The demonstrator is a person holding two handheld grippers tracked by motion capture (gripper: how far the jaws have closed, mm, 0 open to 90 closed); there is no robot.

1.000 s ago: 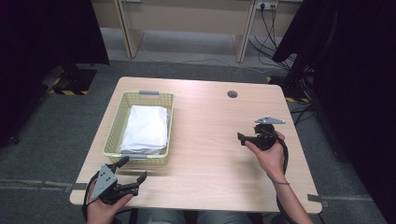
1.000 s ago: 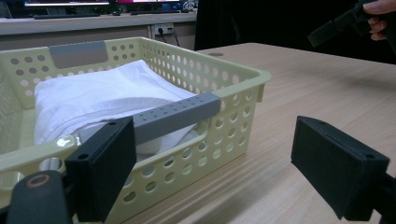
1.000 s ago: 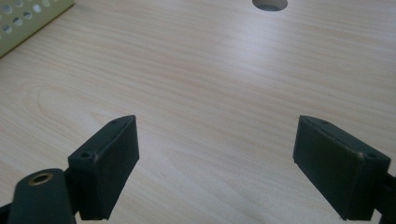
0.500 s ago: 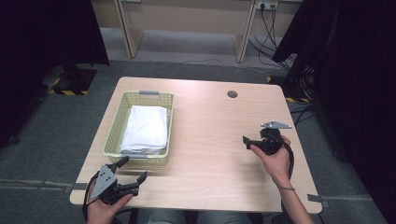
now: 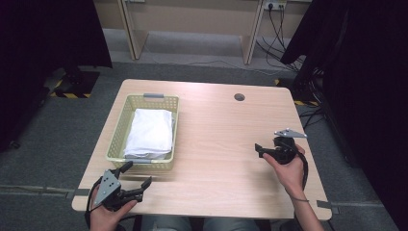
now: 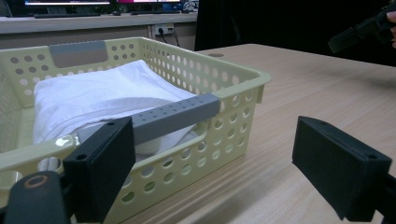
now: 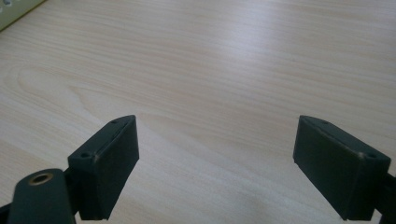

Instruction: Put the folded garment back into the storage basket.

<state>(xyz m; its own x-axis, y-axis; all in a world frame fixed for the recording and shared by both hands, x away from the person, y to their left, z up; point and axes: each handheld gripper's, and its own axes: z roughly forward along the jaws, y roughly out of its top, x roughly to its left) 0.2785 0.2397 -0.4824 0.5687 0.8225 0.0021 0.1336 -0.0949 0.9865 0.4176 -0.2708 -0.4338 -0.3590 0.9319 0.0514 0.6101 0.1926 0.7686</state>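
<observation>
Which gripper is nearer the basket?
Left. The left gripper sits just off the basket's near end, jaws open. The right gripper is apart from it, across bare table near the right edge.

A pale yellow perforated basket [image 5: 120, 130] with grey handles sits on the bench, holding a folded white cloth [image 5: 151, 132].

In the left gripper view, the left gripper's [image 6: 224, 172] near jaw hid part of the basket's [image 6: 243, 84] grey handle [image 6: 175, 116], and the frame edge cut off the basket's left side. The towel's [image 6: 98, 93] underside lay hidden. In the right gripper view, 1 basket corner [image 7: 18, 9] showed.
</observation>
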